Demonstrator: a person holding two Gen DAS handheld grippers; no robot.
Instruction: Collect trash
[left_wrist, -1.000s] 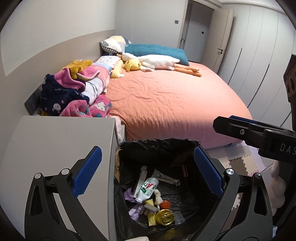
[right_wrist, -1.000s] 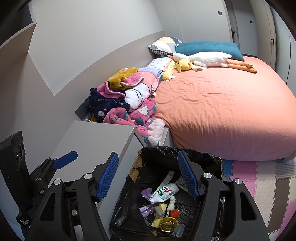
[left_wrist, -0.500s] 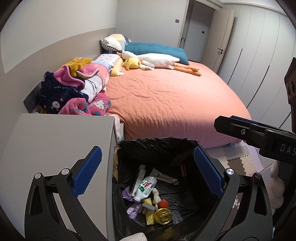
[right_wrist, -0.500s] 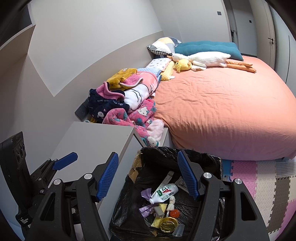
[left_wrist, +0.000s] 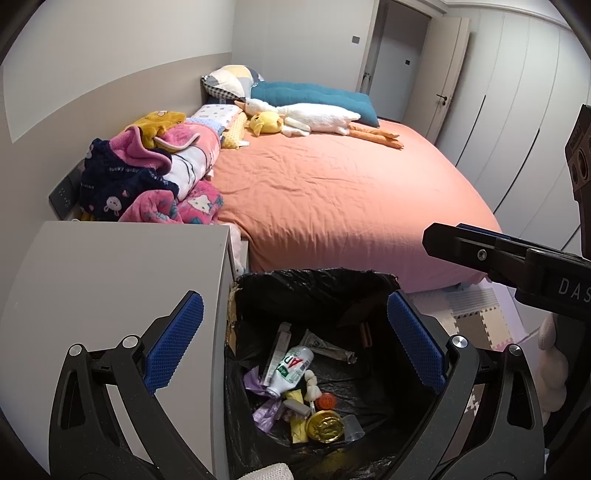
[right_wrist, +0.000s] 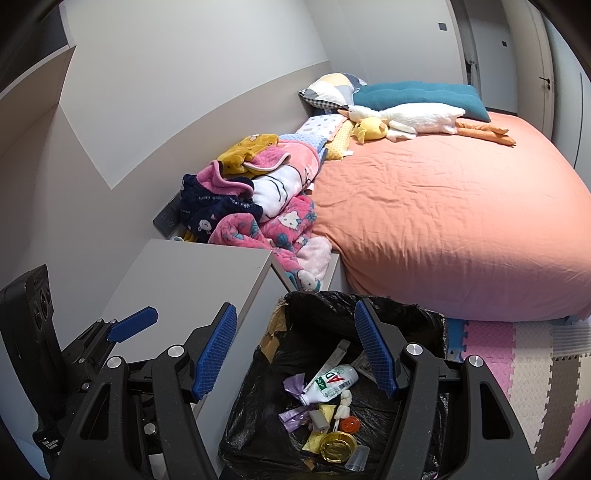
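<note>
Both tongs are hovering over the trash bin (left_wrist: 314, 284), pointing down at a slant into it. The left tongs (left_wrist: 295, 343) are standing wide open, blue pads well apart, nothing between them; one pad is sitting over the grey tabletop (left_wrist: 110, 277), the other over the bin's far side. The right tongs (right_wrist: 295, 350) are also standing open and are gripping nothing; in the left wrist view they are showing only as a black arm at the right edge. The bin, lined with a black bag (right_wrist: 369, 306), is standing on the floor just beside the tabletop and near the foot of the bed (right_wrist: 443, 206). Trash is lying at the bottom of the bag: a white plastic bottle (left_wrist: 291, 371) with red and green lettering on its side, a flat grey tube (left_wrist: 277, 349), a crumpled foil wrapper (left_wrist: 328, 349), purple wrappers (right_wrist: 293, 384), a small orange cap (right_wrist: 350, 424), a round gold lid (left_wrist: 325, 426), a clear little cup (right_wrist: 357, 458), and yellow scraps. Torn cardboard is showing at the bin's left wall under the bag. A heap of pink and navy blankets (left_wrist: 155, 184) is lying on the bed against the wall, touching the far edge of the tabletop. A white plush goose (left_wrist: 314, 116) and a yellow plush (left_wrist: 266, 123) are lying near the pillows. Foam floor mats (right_wrist: 535, 369) are covering the floor right of the bin.
</note>
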